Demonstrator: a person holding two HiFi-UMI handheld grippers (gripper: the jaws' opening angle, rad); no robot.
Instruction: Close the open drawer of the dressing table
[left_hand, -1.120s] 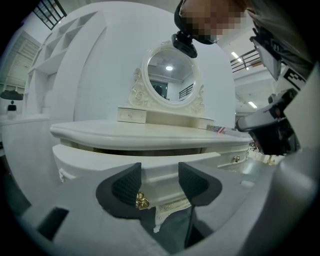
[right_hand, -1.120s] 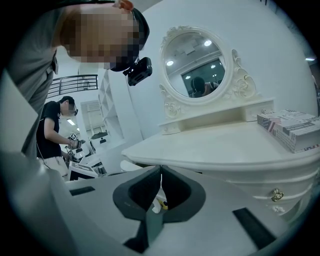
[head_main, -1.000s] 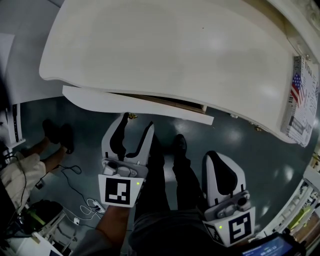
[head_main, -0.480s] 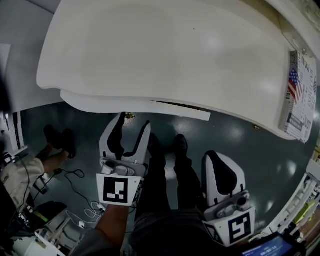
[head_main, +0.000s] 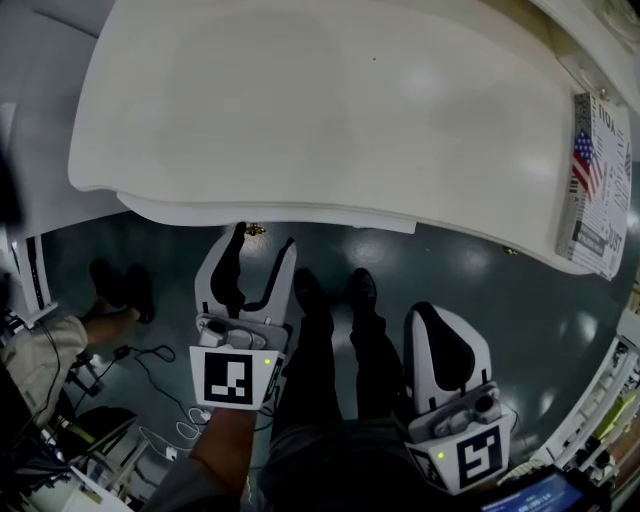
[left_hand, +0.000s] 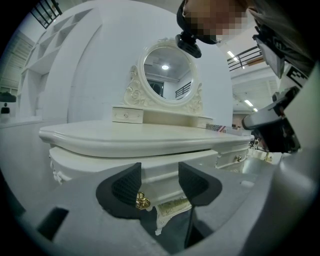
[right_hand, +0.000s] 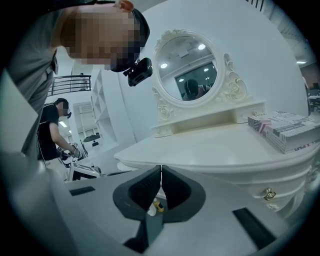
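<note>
The left gripper has its jaws spread apart with nothing clamped between them, and its tips point at the front of the dressing table. Between the jaws in the left gripper view is the cream front of the drawer. The drawer's gold knob sits just beside the lower inner edge of the left-hand pad. Whether the tips touch the front cannot be told. From the head view the drawer shows only as a narrow strip past the table's front edge, almost flush under the top.

The right gripper has its jaws pressed together on nothing. It hangs lower and further from the table's front edge than the left gripper, over the dark floor.

At the back of the table stands a round mirror in a carved white frame. A flag-printed box lies at the table's right end. Below that end a second knob marks another drawer front. The person's black shoes stand on the floor just in front of the table, between the two grippers. Off the table's left end, cables trail across the floor.
</note>
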